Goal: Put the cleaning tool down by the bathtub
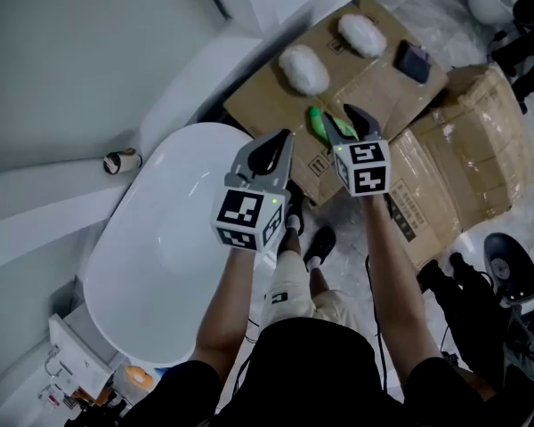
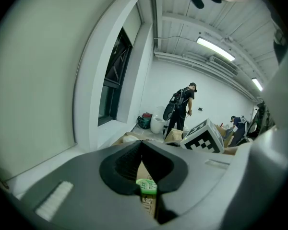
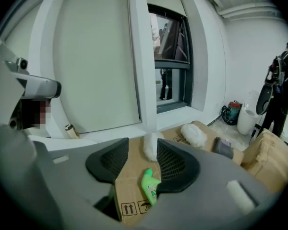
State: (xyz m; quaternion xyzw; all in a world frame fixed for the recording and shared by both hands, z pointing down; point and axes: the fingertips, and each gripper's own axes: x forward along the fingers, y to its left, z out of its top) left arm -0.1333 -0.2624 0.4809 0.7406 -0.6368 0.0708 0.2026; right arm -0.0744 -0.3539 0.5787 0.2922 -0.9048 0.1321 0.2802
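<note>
Grey left gripper (image 2: 141,143) is hovering with its jaws pressed together at the tips, pinching nothing. Only a narrow gap is showing lower down, and the bottle (image 2: 147,186) is peeking through it from below. Right gripper (image 3: 142,142) is hanging with its jaws spread, also pinching nothing; the cardboard (image 3: 129,176) and one white fluffy pad (image 3: 150,147) are showing between them. The bottle (image 3: 149,188) is lying just under the right jaw, partly covered by it, and contact cannot be told.

Counts: two grippers, left (image 1: 285,137) and right (image 1: 349,118); one bottle (image 1: 318,124); two white fluffy pads (image 1: 303,69) (image 1: 362,36); one dark flat thing (image 1: 414,61); one small roll (image 1: 122,161) on the ledge; one bathtub (image 1: 160,247).

Bottle is looking bright green and slim, with a lighter label carrying lettering, and it is lying on its side. It is resting on the flattened cardboard (image 1: 383,87) just beside the end of the white bathtub, between the two gripper tips in the head view.

A person (image 2: 182,107) is standing far back in the room.
</note>
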